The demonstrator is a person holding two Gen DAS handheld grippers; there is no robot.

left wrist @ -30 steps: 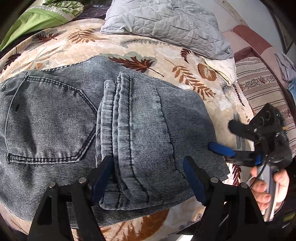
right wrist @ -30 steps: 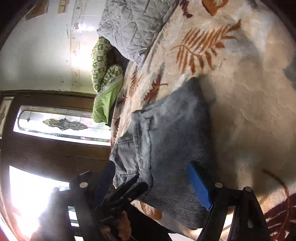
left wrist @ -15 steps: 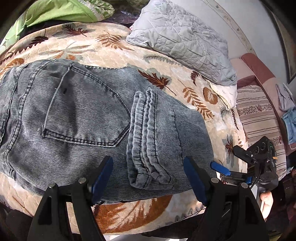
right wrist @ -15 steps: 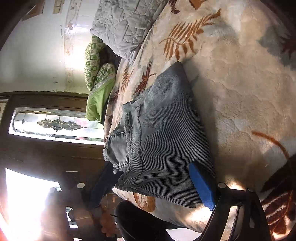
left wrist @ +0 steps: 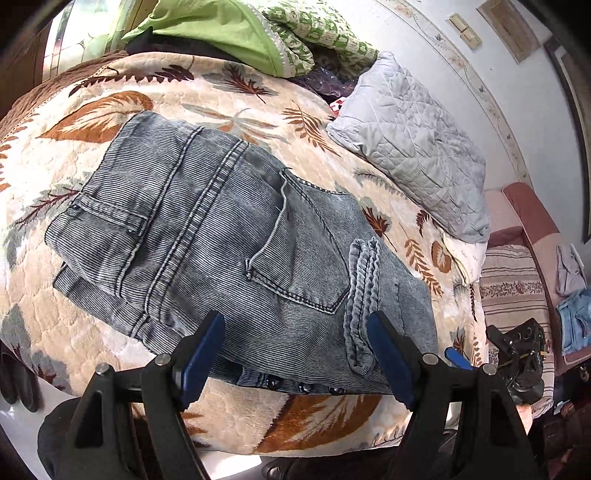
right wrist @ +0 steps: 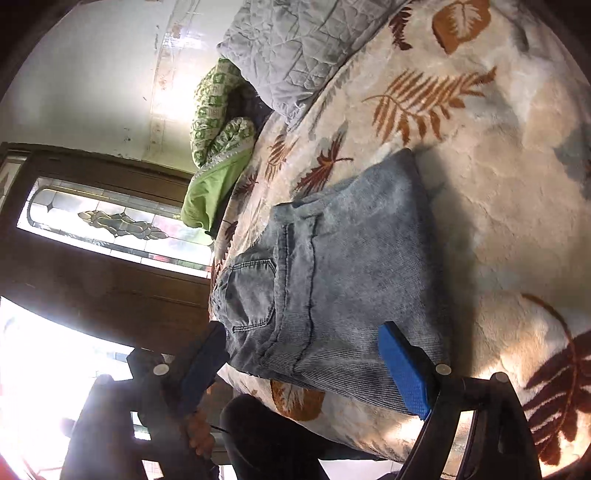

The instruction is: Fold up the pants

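Observation:
Grey-blue denim pants (left wrist: 229, 251) lie folded into a compact rectangle on a leaf-patterned blanket (left wrist: 92, 122), back pocket up, with the leg cuffs (left wrist: 362, 295) laid across the right end. My left gripper (left wrist: 295, 362) is open and empty, above the near edge of the pants. The right gripper shows in the left wrist view (left wrist: 458, 360) off the right end of the pants. In the right wrist view the right gripper (right wrist: 303, 365) is open and empty, just short of the pants (right wrist: 343, 266).
A grey quilted pillow (left wrist: 410, 125) lies beyond the pants. A green blanket (left wrist: 221, 33) is heaped at the far end of the bed. A striped sofa (left wrist: 517, 280) with clothes stands to the right. A wooden door with a glass pane (right wrist: 110, 229) is behind.
Both grippers have pulled back from the pants. The left view now takes in the whole folded pants; the right gripper has moved away from the right end.

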